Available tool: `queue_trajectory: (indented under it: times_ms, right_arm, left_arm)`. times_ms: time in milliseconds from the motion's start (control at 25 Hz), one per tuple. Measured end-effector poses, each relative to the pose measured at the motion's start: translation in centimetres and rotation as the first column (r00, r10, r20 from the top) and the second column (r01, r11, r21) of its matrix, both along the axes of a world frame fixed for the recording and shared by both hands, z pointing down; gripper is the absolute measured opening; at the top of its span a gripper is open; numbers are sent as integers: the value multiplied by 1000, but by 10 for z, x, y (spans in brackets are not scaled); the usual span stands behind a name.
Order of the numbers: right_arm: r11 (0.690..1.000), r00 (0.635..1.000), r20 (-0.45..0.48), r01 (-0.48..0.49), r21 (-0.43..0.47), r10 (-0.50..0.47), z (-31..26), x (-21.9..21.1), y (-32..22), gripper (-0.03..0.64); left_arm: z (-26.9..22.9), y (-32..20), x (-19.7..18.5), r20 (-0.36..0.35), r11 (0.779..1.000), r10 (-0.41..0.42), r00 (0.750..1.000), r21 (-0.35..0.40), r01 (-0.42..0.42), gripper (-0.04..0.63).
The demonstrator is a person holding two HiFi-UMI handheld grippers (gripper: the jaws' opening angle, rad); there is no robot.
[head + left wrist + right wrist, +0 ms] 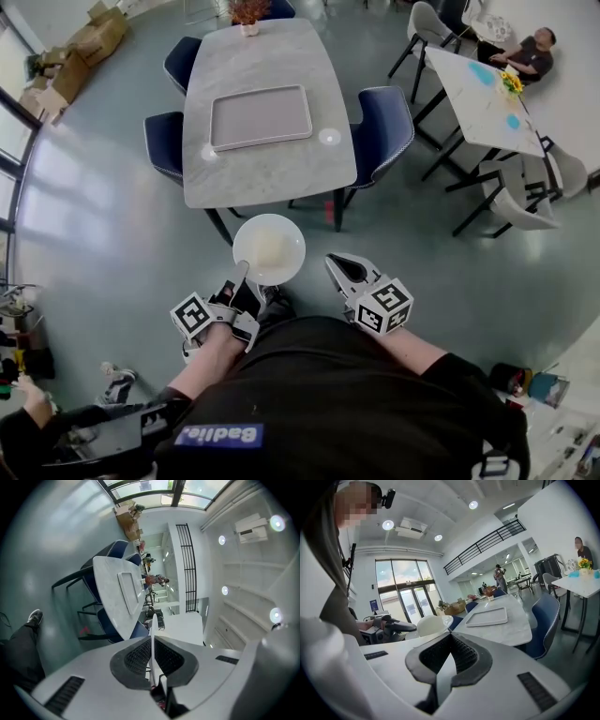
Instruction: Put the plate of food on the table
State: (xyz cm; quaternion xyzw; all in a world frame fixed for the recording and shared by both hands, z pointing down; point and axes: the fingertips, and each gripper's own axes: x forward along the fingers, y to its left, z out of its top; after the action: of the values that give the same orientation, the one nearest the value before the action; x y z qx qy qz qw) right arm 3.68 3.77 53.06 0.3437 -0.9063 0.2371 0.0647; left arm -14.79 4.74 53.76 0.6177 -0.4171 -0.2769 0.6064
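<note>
- Nearest the lens, the left gripper (243, 277) pinches the near rim of the plate (293, 246), pads closed on its thin edge; the forearm reaches forward from the waist.
- Right gripper (336, 265): jaws pressed together on nothing, held just beside the plate, apart from it.
- Plate and pale food (267, 248) hang level in the air, short of the desk (272, 173).
- Judged handling: stiff, smooth, likely breakable. A single rim grip lets it tip, so level carriage matters; bare desk before the tray (261, 116) suits.
</note>
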Motion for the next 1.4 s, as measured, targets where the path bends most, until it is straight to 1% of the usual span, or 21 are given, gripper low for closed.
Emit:
queue_trajectory:
  times_ms: [200, 400, 520, 720, 880, 1080, 1200, 1400]
  right_arm:
    - [999, 999, -5, -35, -7, 35, -1, -28, -40, 11]
    - [999, 999, -22, -49, -3, 49, -7, -63, -76, 11]
    - [998, 998, -33, -60, 1, 60, -15, -82, -94, 11]
    - [997, 996, -42, -76, 3, 76, -19, -106, -118, 11]
    - [995, 994, -40, -99, 0, 99, -17, -108, -131, 11]
    - [993, 992, -28, -120, -23, 119, -8, -97, -146, 11]
    - [994, 994, -19, -107, -34, 106, -4, -99, -156, 11]
    - [997, 998, -4, -56, -45, 56, 2, -92, -184, 11]
  left_arm:
    - [-2, -42, -28, -12, 1000, 29, 1000, 4, -29, 20]
    - [-2, -82, -62, -17, 999, 53, 998, 0, -53, 20]
    - [-7, -104, -80, -21, 997, 75, 997, 12, -75, 20]
    - [-8, -133, -97, -29, 994, 111, 993, 22, -110, 20]
    - [-2, -150, -103, -37, 993, 113, 993, 18, -113, 20]
    - [4, -170, -97, -46, 994, 105, 993, 8, -105, 20]
    - [4, -181, -94, -51, 995, 97, 994, 0, -97, 20]
    - [10, -205, -81, -46, 998, 66, 997, -9, -66, 20]
